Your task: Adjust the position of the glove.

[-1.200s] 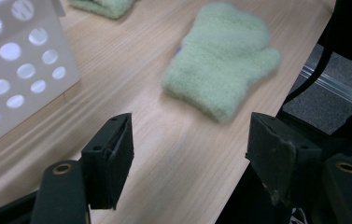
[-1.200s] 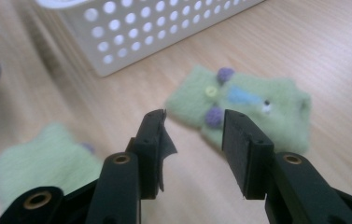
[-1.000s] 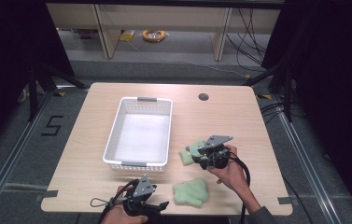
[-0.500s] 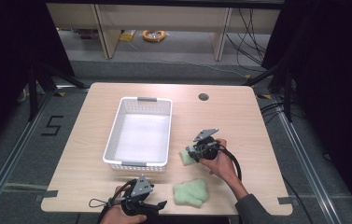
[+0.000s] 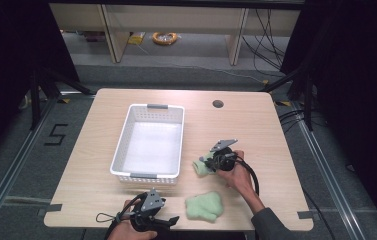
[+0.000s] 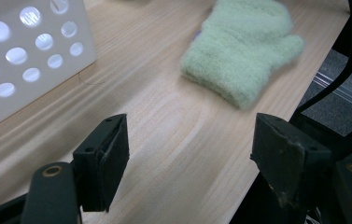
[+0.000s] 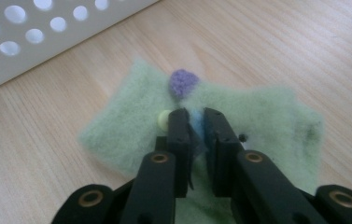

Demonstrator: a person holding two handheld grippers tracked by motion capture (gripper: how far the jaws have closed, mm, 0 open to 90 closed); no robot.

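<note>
From the high view, the right tool (image 5: 207, 163) is down on a green mitten (image 5: 201, 168) that lies on the worktop (image 5: 256, 125). This mitten is right under the tip of the tool, just beside the white basket (image 5: 148, 142). The person's right hand (image 5: 236, 172) holds the tool from behind. The left tool (image 5: 168, 220) rests near the front edge of the worktop, in the left hand (image 5: 131, 229). A second green mitten (image 5: 205, 206) lies just beside it, in front of its open tip and a bit off to the side. The two mittens are apart from each other.

In the left gripper view, the left tool (image 6: 190, 154) has its jaws wide apart with only bare worktop (image 6: 164, 121) between them. It grips nothing. The second mitten (image 6: 241, 46) lies ahead of the jaws, not touching them. A corner of the basket (image 6: 29, 51) is ahead on the other side.

In the right gripper view, the right tool (image 7: 197, 122) has just been closing its jaws, and now they pinch a bit of the first mitten (image 7: 117, 126) between them. The mitten spreads flat on both sides of the jaws. A small purple bump (image 7: 184, 82) on it sits just past the tips. The basket (image 7: 33, 42) is farther ahead.
</note>
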